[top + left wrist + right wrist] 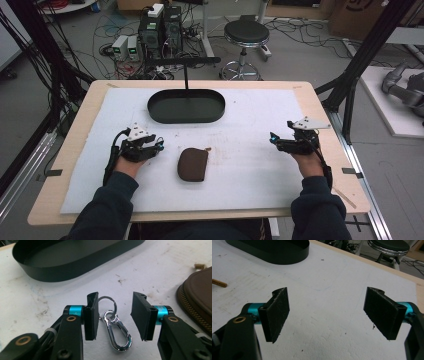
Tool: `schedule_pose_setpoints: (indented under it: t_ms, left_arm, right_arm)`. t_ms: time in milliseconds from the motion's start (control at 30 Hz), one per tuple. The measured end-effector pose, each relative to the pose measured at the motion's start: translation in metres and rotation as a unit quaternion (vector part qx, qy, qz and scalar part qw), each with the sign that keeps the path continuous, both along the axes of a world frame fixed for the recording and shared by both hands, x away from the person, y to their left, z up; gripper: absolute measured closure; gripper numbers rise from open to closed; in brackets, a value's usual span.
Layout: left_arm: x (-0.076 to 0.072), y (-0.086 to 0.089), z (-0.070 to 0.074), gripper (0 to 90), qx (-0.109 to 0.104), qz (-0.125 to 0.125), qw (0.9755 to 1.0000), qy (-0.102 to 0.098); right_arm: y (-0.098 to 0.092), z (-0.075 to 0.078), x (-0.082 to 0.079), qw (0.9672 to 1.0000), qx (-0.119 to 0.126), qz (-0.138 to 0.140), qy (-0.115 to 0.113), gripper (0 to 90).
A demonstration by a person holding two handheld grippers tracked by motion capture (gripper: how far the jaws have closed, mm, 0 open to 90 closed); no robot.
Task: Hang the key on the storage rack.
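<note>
A silver carabiner (117, 331) with a key ring (106, 297) lies flat on the white mat, between the jaws of my left gripper (115, 312), which is open and apart from it. In the high view the left gripper (159, 145) sits at the left, just left of a brown zipped pouch (192, 164); the pouch's edge (197, 297) is at the right in the left gripper view. My right gripper (272, 140) rests at the right of the mat. It is open (327, 307) with only bare mat between its jaws.
A black oval tray (186, 119) stands at the back middle of the mat, with its wall (62, 272) close ahead of the left gripper. A thin black post (186, 75) rises behind it. A small tan piece (199, 265) lies by the pouch. Wooden table edges (75, 150) frame the mat.
</note>
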State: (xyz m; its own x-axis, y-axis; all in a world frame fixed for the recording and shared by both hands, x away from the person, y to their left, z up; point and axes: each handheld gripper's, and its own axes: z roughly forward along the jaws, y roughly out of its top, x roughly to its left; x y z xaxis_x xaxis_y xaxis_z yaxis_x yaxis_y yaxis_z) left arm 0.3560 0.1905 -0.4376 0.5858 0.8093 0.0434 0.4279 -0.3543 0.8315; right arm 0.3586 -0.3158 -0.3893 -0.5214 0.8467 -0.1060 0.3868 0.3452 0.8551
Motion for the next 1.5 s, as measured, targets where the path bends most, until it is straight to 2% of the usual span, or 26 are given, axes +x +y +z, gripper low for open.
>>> schedule_pose_setpoints:
  t_ms: [100,267,467,633,733,800,867,1033,1133,1200,1267,1400,1500]
  left_arm:
    - [0.004,-0.004,-0.006,52.0,0.014,0.005,0.9998,0.014]
    - [0.008,-0.007,-0.011,54.3,0.027,0.001,0.9992,0.031]
    - [0.009,-0.004,-0.011,68.1,0.016,-0.001,0.9990,0.041]
    - [0.010,0.002,-0.011,71.2,-0.007,0.018,0.9981,0.059]
    - [0.011,0.007,-0.010,71.2,-0.012,0.025,0.9975,0.064]
    - [0.011,0.008,-0.010,70.5,-0.012,0.028,0.9975,0.064]
    - [0.010,0.006,-0.011,62.9,0.004,0.025,0.9978,0.061]
    - [0.010,-0.003,-0.011,55.7,0.033,0.022,0.9986,0.036]
    - [0.011,-0.003,-0.011,56.9,0.032,0.024,0.9986,0.035]
    - [0.010,-0.002,-0.010,64.2,0.035,0.024,0.9987,0.028]
    - [0.010,0.001,-0.009,69.8,0.027,0.029,0.9988,0.030]
    - [0.012,0.008,-0.009,70.7,0.010,0.047,0.9980,0.040]
    - [0.012,0.011,-0.008,70.7,0.007,0.053,0.9976,0.043]
  right_arm:
    - [0.000,0.000,-0.001,1.0000,-0.001,0.001,0.001,21.1]
    - [0.002,-0.001,-0.001,1.0000,-0.003,0.001,0.002,21.1]
    - [0.002,-0.001,-0.001,1.0000,-0.005,0.001,0.004,21.1]
    - [0.002,-0.001,-0.002,1.0000,-0.005,0.002,0.005,21.2]
    - [0.002,-0.001,-0.002,1.0000,-0.005,0.002,0.005,21.2]
    - [0.002,-0.001,-0.001,1.0000,-0.006,0.002,0.005,21.2]
    - [0.002,-0.001,-0.001,1.0000,-0.006,0.002,0.005,21.2]
    - [0.003,-0.001,-0.001,1.0000,-0.006,0.003,0.006,21.2]
    - [0.004,-0.002,-0.001,0.9999,-0.009,0.005,0.006,21.2]
    - [0.004,-0.002,-0.001,0.9999,-0.008,0.005,0.007,21.2]
    - [0.004,-0.002,-0.001,0.9999,-0.008,0.005,0.007,21.2]
    - [0.003,-0.002,-0.001,1.0000,-0.006,0.003,0.007,21.4]
    - [0.002,-0.004,-0.002,0.9999,-0.001,0.010,0.008,26.1]
